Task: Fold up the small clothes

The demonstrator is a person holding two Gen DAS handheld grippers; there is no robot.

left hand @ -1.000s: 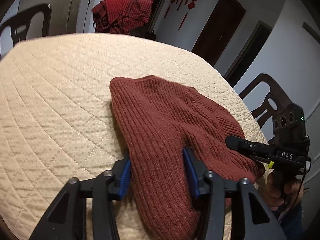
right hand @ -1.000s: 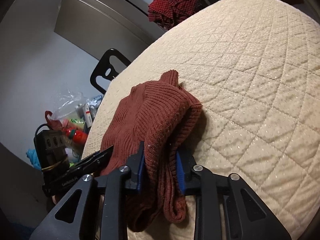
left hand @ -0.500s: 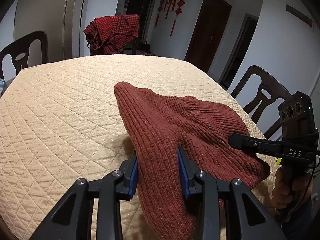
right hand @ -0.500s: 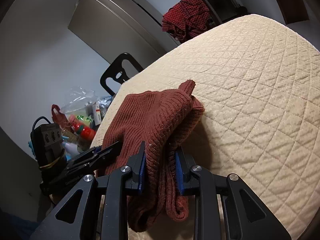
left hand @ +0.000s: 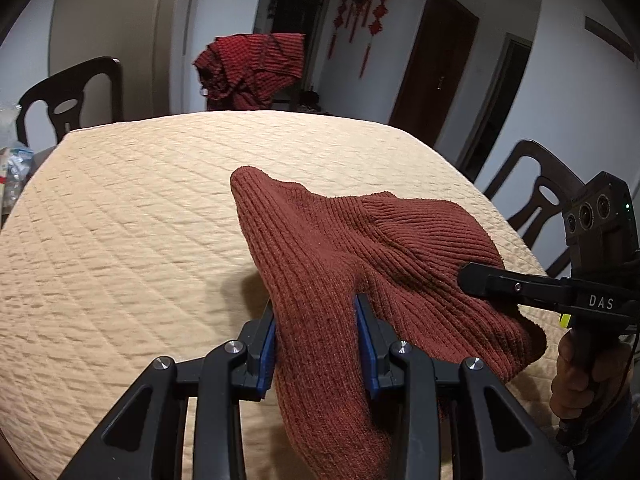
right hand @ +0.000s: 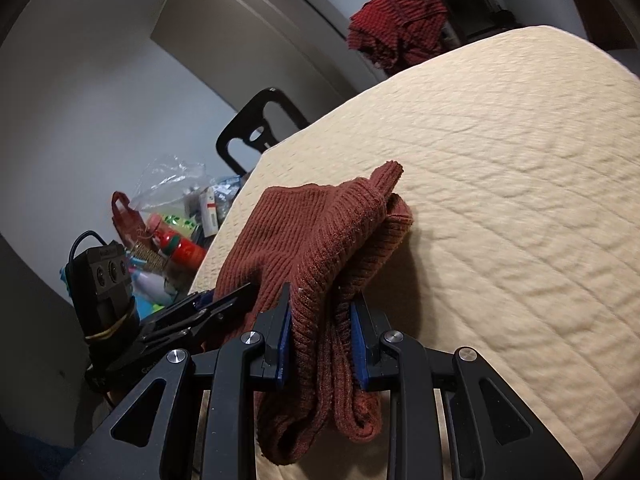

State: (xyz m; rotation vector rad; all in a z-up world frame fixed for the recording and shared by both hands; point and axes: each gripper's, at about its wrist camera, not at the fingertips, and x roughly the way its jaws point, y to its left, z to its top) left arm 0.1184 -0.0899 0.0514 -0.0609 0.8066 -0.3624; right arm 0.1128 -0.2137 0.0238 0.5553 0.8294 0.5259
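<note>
Both claws are clamped on the rust-red knitted garment [left hand: 360, 264]: the left claw [left hand: 316, 344] is closed on one bunched edge, and the right claw [right hand: 320, 328] is closed on a doubled-over edge, its black finger seen in the left view [left hand: 516, 286]. The garment is held partly raised, with its far end resting on the quilted cream table [left hand: 120, 220]. A fold is judged to be under way, the gripped edges being carried over. Next, both edges are best laid evenly onto the far part and then released together.
</note>
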